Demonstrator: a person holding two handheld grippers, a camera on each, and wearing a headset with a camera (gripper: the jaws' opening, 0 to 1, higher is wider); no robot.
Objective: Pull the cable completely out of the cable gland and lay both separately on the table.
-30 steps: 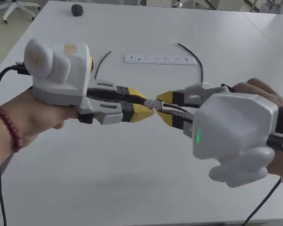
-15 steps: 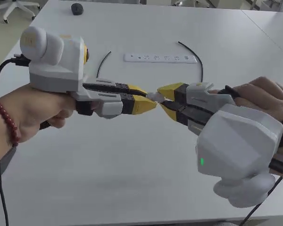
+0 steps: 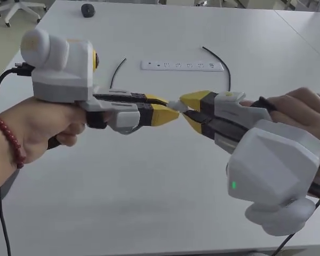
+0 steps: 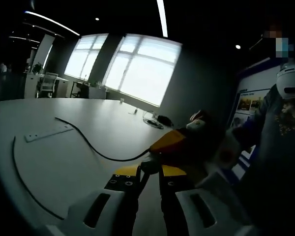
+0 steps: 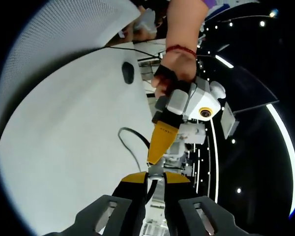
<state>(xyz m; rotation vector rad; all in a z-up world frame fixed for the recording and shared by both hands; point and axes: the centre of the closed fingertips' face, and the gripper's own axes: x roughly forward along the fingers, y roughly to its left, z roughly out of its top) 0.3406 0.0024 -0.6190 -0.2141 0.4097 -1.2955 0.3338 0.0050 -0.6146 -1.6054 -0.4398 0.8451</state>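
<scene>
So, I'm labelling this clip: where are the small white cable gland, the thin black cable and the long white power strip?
small white cable gland (image 3: 174, 106), head view, its body.
thin black cable (image 3: 228, 74), head view, its bend past the strip's end.
long white power strip (image 3: 181, 66), head view, middle of its top.

Head view: see white table (image 3: 149, 192) throughout. Find white power strip (image 3: 181, 66) toward 12 o'clock, laid flat along 9-to-3. Note short black wire (image 3: 116, 72) at its 9 o'clock, near but apart. Spot dark round object (image 3: 87, 10) toward 11 o'clock by far edge. Mark office chair (image 3: 16, 9) on floor beyond, at 10. Left gripper view: log bright windows (image 4: 137, 69) at 12, ceiling light strip (image 4: 162, 17) above.
</scene>
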